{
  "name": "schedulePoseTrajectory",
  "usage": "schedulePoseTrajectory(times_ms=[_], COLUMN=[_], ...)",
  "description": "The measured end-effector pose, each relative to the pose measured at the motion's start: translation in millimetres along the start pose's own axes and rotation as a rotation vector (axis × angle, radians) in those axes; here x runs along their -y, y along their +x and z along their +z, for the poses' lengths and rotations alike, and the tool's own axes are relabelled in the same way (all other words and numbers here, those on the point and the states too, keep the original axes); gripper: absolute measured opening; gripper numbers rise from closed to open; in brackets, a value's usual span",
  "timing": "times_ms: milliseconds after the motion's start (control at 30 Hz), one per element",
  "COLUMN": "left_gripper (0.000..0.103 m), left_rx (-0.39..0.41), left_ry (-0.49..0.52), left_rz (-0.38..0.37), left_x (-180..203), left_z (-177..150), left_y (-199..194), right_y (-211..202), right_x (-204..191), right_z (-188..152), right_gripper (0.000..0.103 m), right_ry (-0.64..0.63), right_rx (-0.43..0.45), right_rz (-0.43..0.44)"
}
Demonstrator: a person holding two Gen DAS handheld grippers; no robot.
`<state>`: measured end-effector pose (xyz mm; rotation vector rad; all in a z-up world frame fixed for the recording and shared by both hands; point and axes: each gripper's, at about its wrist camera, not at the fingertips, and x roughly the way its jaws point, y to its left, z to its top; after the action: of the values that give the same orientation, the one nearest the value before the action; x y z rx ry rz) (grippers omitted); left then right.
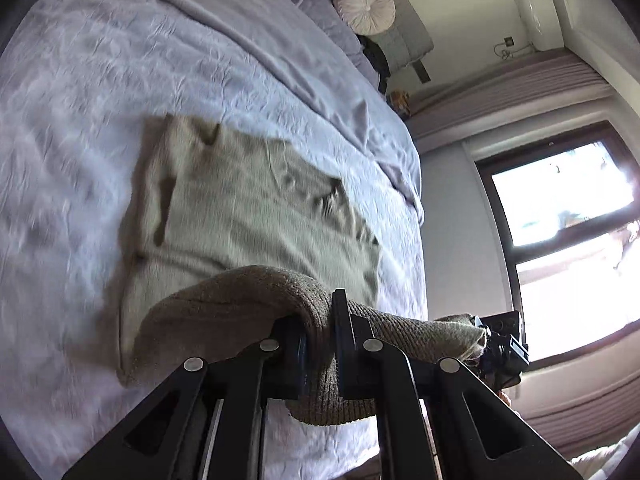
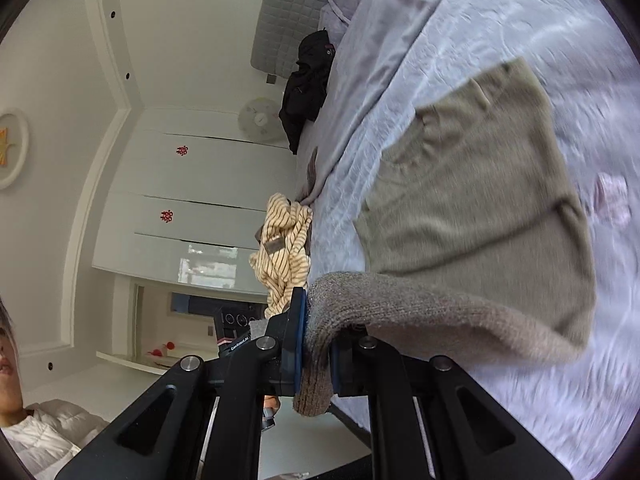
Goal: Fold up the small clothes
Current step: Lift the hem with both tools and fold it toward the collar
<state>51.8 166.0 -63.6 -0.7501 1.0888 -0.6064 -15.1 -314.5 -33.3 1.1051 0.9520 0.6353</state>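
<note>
An olive-beige knitted garment [image 1: 248, 216] lies spread on the pale lilac bedspread [image 1: 80, 100]. My left gripper [image 1: 320, 344] is shut on one near corner of its hem, which is lifted off the bed and bunches between the jaws. The right gripper [image 1: 500, 340] shows at the right in the left wrist view, holding the other end of the same hem. In the right wrist view my right gripper [image 2: 316, 352] is shut on the knitted garment [image 2: 472, 216], whose hem arcs up from the bedspread [image 2: 500, 28].
A yellow striped garment [image 2: 284, 248] and a black garment [image 2: 308, 84] lie at the bed's edge. A small pink item [image 2: 612, 200] lies on the bed beyond the knit. Pillows, a round cushion [image 1: 364, 7] and a folded blanket are at the head. A window [image 1: 568, 216] is to the right.
</note>
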Motion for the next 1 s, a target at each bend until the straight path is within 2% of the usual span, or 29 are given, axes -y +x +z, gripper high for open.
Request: schedulePoseTrajectory(times_ms=[200,367,533,600,633,700,800,867,900,933,967,1000], left_gripper=[0.011,0.011,0.011,0.013,0.015,0.015,0.015,0.015,0.015,0.015,0.015,0.025], left_rx=[0.046,0.018,-0.022,-0.035,-0.039,-0.046,-0.059,-0.071,-0.077,-0.084,-0.092,-0.109], left_ry=[-0.024,-0.047,-0.070,-0.099,-0.111,-0.123,-0.087,-0.061,-0.052,-0.037,-0.029,-0.019], left_rz=[0.066,0.170,0.294,0.305,0.310,0.324,0.351,0.350,0.346,0.339,0.336,0.337], left_x=[-16.4,-45.0,-70.9,-77.7,-78.5,-74.9,-62.6,-53.2,-49.8,-45.6,-43.4,-41.5], left_z=[56.6,85.8,92.0,92.4,93.3,96.3,101.0,104.0,104.7,104.8,105.4,103.8], left_y=[44.2,94.0,130.4,136.0,137.0,136.8,132.9,128.6,126.4,123.8,122.2,121.9], right_y=[13.6,47.5,76.9,83.8,85.5,86.5,86.0,84.2,83.3,82.5,81.8,81.3], right_x=[15.6,57.5,112.7,132.8,140.4,148.7,145.5,136.9,132.9,129.5,127.3,124.0], right_z=[67.7,118.2,137.2,140.4,141.8,144.4,150.4,155.5,158.1,160.4,161.1,162.0], right_gripper=[0.011,0.011,0.011,0.011,0.015,0.015,0.016,0.027,0.047,0.060,0.060,0.060], right_ry=[0.017,0.097,0.187,0.227,0.247,0.279,0.278,0.253,0.246,0.242,0.236,0.226], right_rx=[0.008,-0.014,-0.044,-0.047,-0.045,-0.042,-0.046,-0.049,-0.054,-0.059,-0.062,-0.071], right_rz=[-0.011,-0.080,-0.187,-0.222,-0.239,-0.251,-0.242,-0.214,-0.198,-0.186,-0.178,-0.166])
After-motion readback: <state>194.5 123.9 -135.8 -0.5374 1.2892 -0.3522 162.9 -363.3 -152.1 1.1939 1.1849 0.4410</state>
